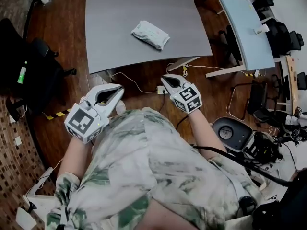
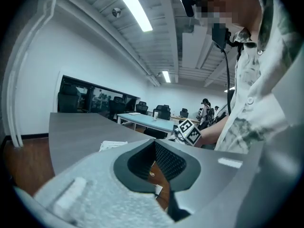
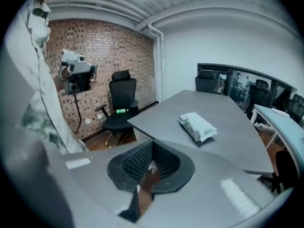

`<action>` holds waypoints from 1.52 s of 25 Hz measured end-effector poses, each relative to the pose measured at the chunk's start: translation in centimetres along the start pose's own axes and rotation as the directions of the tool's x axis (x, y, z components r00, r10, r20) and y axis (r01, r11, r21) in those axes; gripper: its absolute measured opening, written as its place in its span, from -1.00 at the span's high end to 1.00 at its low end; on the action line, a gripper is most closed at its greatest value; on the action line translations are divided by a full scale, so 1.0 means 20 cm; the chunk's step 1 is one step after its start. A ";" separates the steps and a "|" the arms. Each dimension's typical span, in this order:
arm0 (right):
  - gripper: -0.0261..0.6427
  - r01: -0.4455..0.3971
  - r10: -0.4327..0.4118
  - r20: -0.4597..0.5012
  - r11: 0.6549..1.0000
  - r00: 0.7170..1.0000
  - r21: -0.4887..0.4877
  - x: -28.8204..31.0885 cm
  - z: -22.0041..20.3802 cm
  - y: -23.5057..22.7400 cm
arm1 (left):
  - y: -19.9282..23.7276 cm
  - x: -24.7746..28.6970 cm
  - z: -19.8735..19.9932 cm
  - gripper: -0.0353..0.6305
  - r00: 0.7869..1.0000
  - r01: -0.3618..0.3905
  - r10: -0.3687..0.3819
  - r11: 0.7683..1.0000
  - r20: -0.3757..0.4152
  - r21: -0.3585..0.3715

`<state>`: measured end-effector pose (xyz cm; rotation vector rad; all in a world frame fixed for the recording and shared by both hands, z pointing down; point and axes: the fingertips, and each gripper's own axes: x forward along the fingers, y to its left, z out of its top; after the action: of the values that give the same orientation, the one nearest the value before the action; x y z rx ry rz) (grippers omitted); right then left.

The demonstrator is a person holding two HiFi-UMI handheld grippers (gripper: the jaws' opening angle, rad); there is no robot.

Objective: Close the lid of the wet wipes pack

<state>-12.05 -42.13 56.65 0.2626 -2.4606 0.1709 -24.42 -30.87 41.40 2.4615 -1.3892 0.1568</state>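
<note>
Item: wet wipes pack (image 1: pixel 150 34) on table (image 1: pixel 120 13). Soft, light, likely slides (lid unreadable); press flap downward. Left gripper (image 1: pixel 120 90), right gripper (image 1: pixel 164 78): jaws pressed together, empty, well apart from pack.

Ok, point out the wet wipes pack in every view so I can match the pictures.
Head view: the wet wipes pack lies upper centre, on the grey table.
Left gripper view: only a white sliver of it shows, left of centre, on the table.
Right gripper view: it lies right of centre, on the table top.
Shared landmark: the grey table, which carries the pack in all three views.
</note>
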 end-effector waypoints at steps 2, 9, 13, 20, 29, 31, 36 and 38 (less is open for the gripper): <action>0.91 -0.009 0.008 0.040 1.000 0.999 0.019 -0.13 -0.04 0.06 | -0.11 0.09 0.03 0.88 1.000 0.027 -0.026 0.999 -0.017 0.025; 0.91 -0.047 0.058 0.131 0.995 0.990 -0.086 -0.69 -0.16 0.43 | -0.60 0.20 -0.03 0.88 0.998 0.045 -0.042 0.998 -0.051 0.053; 0.91 -0.073 0.080 0.200 0.996 0.977 -0.041 -0.94 -0.33 0.56 | -0.99 0.18 -0.08 0.88 0.996 0.034 -0.029 0.998 -0.086 0.056; 0.91 -0.148 0.157 0.253 0.988 0.955 -0.052 -1.06 -0.52 0.80 | -1.33 -0.04 -0.25 0.88 0.981 -0.009 0.021 0.998 -0.195 0.062; 0.91 -0.087 0.116 0.243 0.988 0.963 -0.124 -1.22 -0.50 1.26 | -1.58 -0.42 -0.28 0.88 0.995 0.029 -0.020 0.995 -0.095 0.096; 0.91 -0.076 0.104 0.256 0.990 0.961 -0.120 -1.20 -0.46 1.41 | -1.59 -0.58 -0.33 0.88 0.997 0.024 -0.017 0.995 -0.073 0.093; 0.91 -0.048 0.075 0.292 0.994 0.954 -0.098 -1.14 -0.31 1.83 | -1.57 -1.01 -0.44 0.88 1.000 0.011 -0.010 0.999 -0.018 0.036; 0.91 -0.053 0.079 0.288 0.994 0.954 -0.098 -1.12 -0.26 2.01 | -1.58 -1.18 -0.49 0.88 1.000 0.014 -0.013 1.000 -0.022 0.028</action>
<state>-1.04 1.22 44.46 0.1768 -2.7643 0.0523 -9.34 6.76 38.25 2.4836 -1.3703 0.2003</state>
